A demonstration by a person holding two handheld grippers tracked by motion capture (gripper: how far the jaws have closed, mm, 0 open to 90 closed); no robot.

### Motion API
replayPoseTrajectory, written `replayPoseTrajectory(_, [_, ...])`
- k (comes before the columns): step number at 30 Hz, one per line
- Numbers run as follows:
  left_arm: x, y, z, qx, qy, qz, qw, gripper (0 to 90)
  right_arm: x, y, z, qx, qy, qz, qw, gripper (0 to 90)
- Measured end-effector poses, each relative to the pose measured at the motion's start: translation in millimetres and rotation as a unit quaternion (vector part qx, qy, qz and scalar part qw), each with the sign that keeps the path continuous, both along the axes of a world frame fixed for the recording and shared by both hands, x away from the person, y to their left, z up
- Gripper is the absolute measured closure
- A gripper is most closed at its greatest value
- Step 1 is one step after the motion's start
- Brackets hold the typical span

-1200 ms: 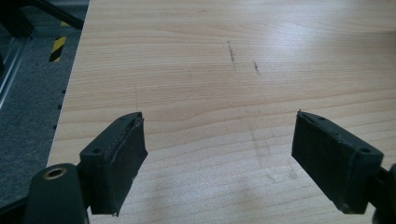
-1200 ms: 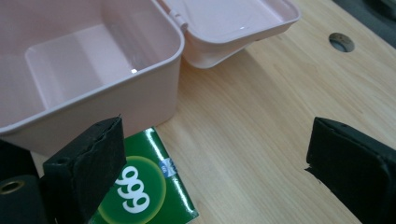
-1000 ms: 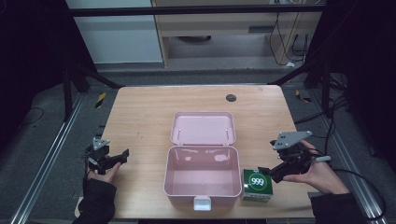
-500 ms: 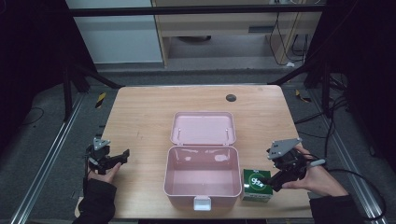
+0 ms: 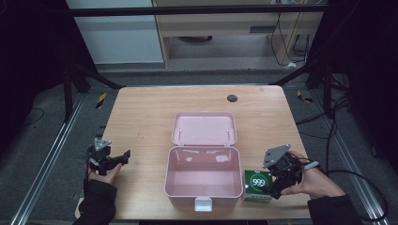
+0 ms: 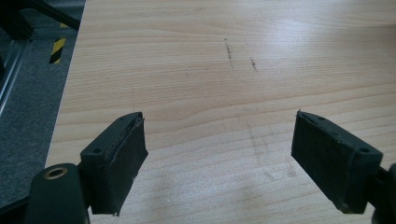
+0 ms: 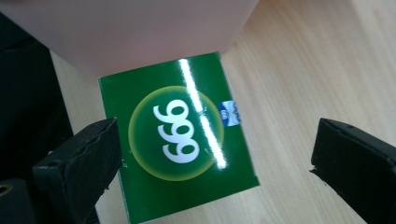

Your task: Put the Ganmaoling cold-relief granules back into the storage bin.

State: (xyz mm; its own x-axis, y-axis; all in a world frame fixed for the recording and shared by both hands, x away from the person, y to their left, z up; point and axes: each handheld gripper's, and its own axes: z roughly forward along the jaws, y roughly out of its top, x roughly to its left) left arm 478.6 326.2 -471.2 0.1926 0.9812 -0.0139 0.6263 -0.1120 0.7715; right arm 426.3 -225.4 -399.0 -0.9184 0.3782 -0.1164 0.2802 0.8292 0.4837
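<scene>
Your right gripper (image 7: 215, 172), jaws wide, hovers over the glossy green cardboard box (image 7: 180, 140) beside the open pink plastic case (image 5: 202, 176); it seems light and slippery, so take its side edges gently.

Green box (image 5: 257, 184) marked 999 lies flat beside open pink case (image 5: 203, 182).

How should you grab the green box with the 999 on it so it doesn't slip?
Take the green box from above, across its two opposite side edges. It lies flat on the table beside the pink case, label up, so only its thin sides are free to pinch. The right tool already hovers over it, jaws open wide enough to straddle it.
</scene>
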Motion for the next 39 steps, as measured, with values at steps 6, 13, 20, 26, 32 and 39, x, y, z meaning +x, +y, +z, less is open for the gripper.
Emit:
replayPoseTrajectory(6, [0.2,-0.3,-0.2,0.001,0.001,0.0,1.0,17.0,-0.2,1.4,-6.3,-0.009,0.008,0.005,0.9999,1.5])
replayPoseTrajectory(13, [0.3,-0.4,-0.3,0.002,0.001,-0.001,1.0,17.1,0.7,4.3,-12.4,-0.017,0.012,0.014,0.9997,1.4])
replayPoseTrajectory(20, [0.5,-0.2,-0.4,0.002,0.001,0.0,1.0,17.2,-1.3,9.5,-19.6,-0.024,0.027,0.041,0.9985,1.7])
replayPoseTrajectory(26, [0.6,-0.2,-0.5,0.002,0.001,-0.001,1.0,17.2,-0.7,14.8,-24.6,-0.03,0.032,0.056,0.9975,2.0])
replayPoseTrajectory(32, [0.8,-0.1,-0.7,0.003,0.002,-0.001,1.0,17.2,1.2,20.7,-30.8,-0.04,0.037,0.064,0.9965,2.7])
replayPoseTrajectory(39, [0.9,-0.1,-0.7,0.004,0.002,-0.001,1.0,17.3,3.2,25.3,-37.6,-0.057,0.046,0.072,0.9947,4.4])
